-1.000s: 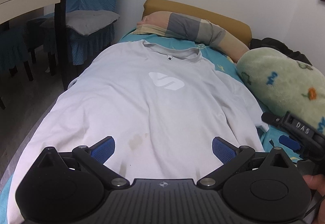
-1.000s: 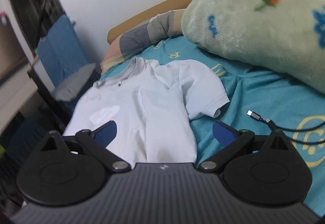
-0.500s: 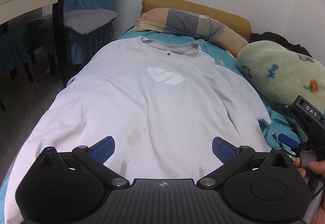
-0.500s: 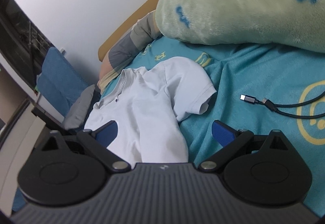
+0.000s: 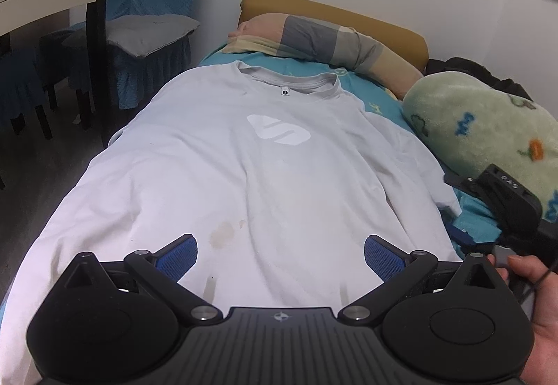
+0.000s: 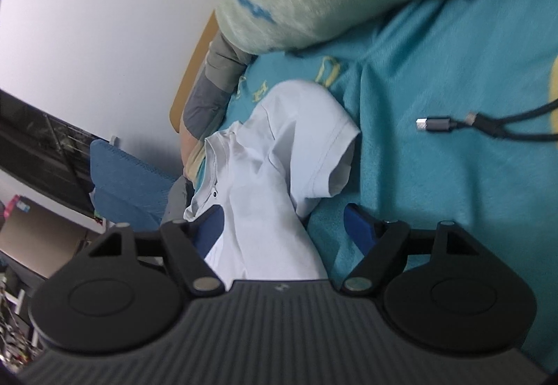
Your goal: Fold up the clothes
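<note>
Because it lies flat and face up along the bed, the white T-shirt [image 5: 251, 175] fills the middle of the left wrist view, its collar toward the top of the frame and its hem at the bottom, just behind the left gripper [image 5: 280, 256]. It looks light, thin and limp: it will sag and crease wherever it is lifted, and a single layer may slide on the teal bedsheet [image 6: 436, 182] beneath it, so a pinch at an edge or seam should hold better than one on the open cloth. The short sleeve [image 6: 314, 140] seems the natural hold for a first fold; in the right wrist view it sits in the middle of the frame, its stitched cuff slightly raised off the sheet.

The right gripper [image 6: 282, 224] is low over that side of the shirt. Its jaws are closing, with the shirt's side edge between them, but the blue pads [image 6: 357, 228] do not yet press on the cloth. The left gripper hangs over the hem with its jaws spread wide and nothing held.

Beyond the shirt, a fuzzy green blanket [image 5: 481, 126] is bunched at the right of the left wrist view, and a charging cable [image 6: 470, 123] lies on the sheet at the right of the right wrist view, apart from the sleeve. A striped pillow [image 5: 321, 39] rests above the collar, and a chair [image 5: 146, 32] stands at the upper left.
</note>
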